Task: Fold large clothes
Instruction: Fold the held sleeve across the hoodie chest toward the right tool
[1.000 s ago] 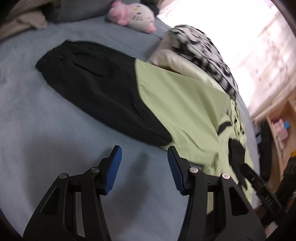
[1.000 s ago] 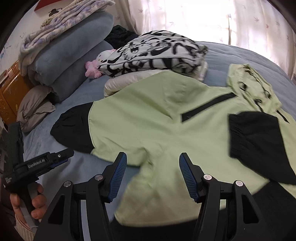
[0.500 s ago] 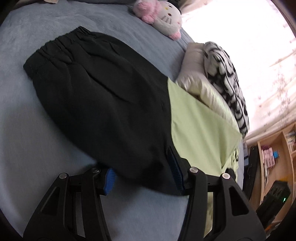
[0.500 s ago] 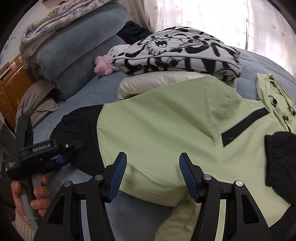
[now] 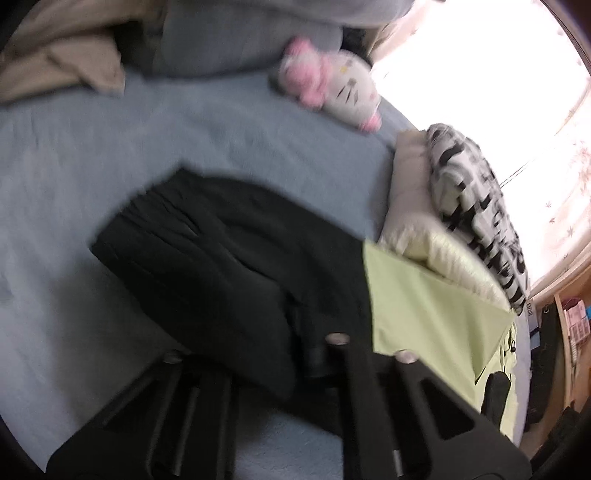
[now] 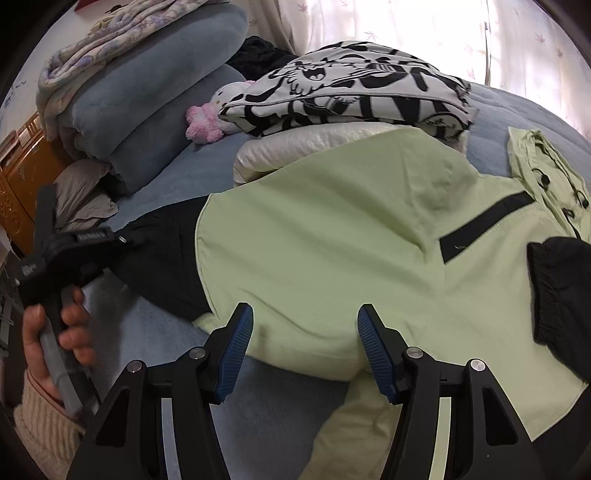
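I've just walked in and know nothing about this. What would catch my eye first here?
A big pale green jacket with black sleeves lies spread across the blue bed. Beyond it sits a black-and-white cartoon-print bundle, with a pink-and-white plush toy beside it. The left gripper is shut on the black sleeve.

A pink and white plush toy (image 5: 334,90) lies near the bed's head end; beside it a black-and-white printed cushion (image 6: 354,92) sits on a cream pillow (image 6: 306,147); folded grey-blue blankets (image 6: 147,110) are stacked at the head, a floral quilt (image 6: 110,40) on top; pale curtains (image 6: 424,26) hang behind.
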